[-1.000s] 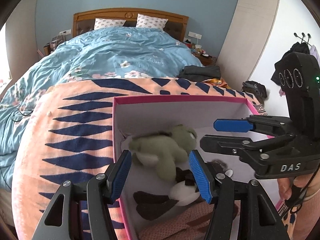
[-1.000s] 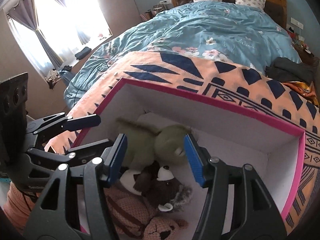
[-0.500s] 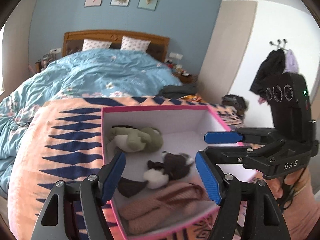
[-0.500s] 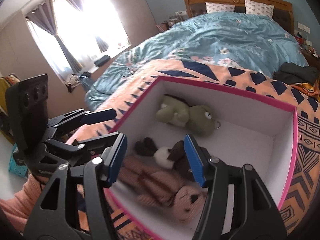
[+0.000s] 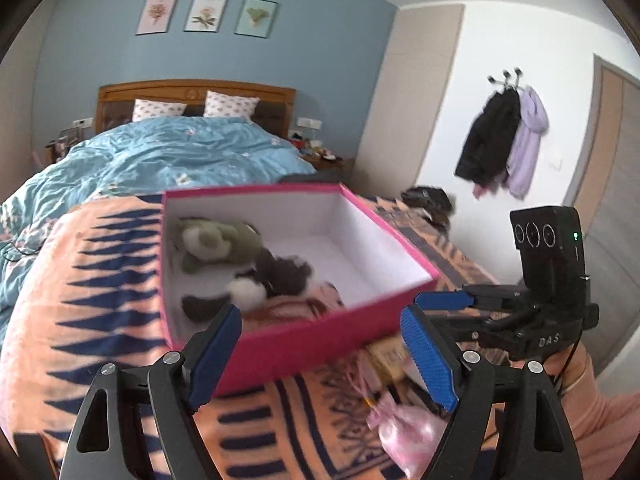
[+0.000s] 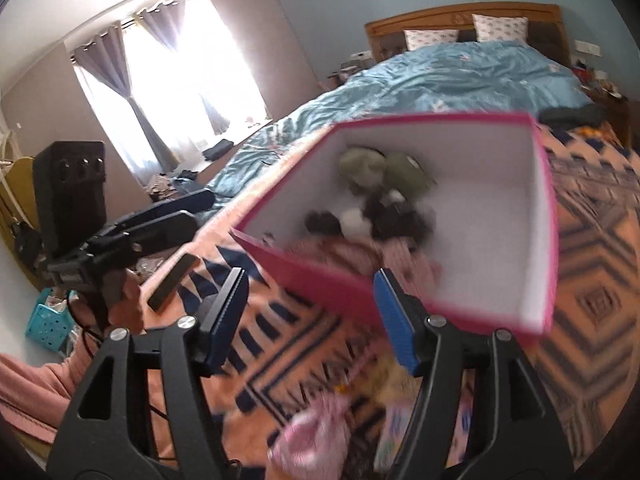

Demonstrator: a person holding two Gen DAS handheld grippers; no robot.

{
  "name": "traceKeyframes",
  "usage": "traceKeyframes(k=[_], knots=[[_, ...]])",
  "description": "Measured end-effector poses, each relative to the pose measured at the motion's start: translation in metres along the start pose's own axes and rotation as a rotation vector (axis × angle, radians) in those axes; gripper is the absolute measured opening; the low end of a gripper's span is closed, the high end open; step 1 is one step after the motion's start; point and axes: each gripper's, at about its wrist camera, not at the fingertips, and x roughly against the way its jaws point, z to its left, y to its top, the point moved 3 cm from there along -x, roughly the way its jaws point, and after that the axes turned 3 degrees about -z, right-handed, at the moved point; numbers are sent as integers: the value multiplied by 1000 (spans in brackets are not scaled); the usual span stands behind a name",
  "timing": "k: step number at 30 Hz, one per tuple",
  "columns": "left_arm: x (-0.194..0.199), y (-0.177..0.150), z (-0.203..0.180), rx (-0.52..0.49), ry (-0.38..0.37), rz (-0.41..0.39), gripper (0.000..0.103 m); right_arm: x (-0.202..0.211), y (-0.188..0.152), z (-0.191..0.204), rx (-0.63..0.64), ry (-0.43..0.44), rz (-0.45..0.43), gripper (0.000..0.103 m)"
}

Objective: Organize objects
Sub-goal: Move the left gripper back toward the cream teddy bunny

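1. The left gripper [image 5: 322,354] is opening, its blue pads wide apart, with nothing pressed between them.
2. Just ahead of its fingers [image 5: 214,356] sits the pink box [image 5: 304,340] on an orange patterned blanket [image 5: 100,292]; the box's near wall shows in the gap between the fingers, untouched.
3. Inside the box lie three plush toys: a green one [image 5: 218,242] at the far left, a dark brown-and-white one [image 5: 276,276] in the middle, and a pink knitted one [image 5: 288,306] nearest the fingers.
4. Below and right of the left fingertips, a pink pouch [image 5: 408,436] lies on the blanket (blurred, so its details are unclear).
5. The right gripper [image 6: 310,320] is also opening and holds nothing; the box's near corner [image 6: 320,280] lies just beyond its fingers.
6. In the right wrist view, the left gripper [image 6: 172,216] hangs off to the left, clear of the box.
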Motion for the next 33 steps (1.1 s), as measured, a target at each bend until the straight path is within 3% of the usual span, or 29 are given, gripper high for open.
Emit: traceKeyframes(k=[12,19,25,33], knots=[[-35,-55,-61,-37,-117,139,84,58,-56,-50,-135,-148,-22,67],[-50,-76,-79,-65,-111,202,84,68,-68,-76,-214,-169,-33,67],[-58,-91,-87,-66,-99,254,84,63,-77,-73,-202,-151,-19,67],[-64,-92,-93,-54,-109,267,84,60,-79,-79,-200,-176,-13,67]])
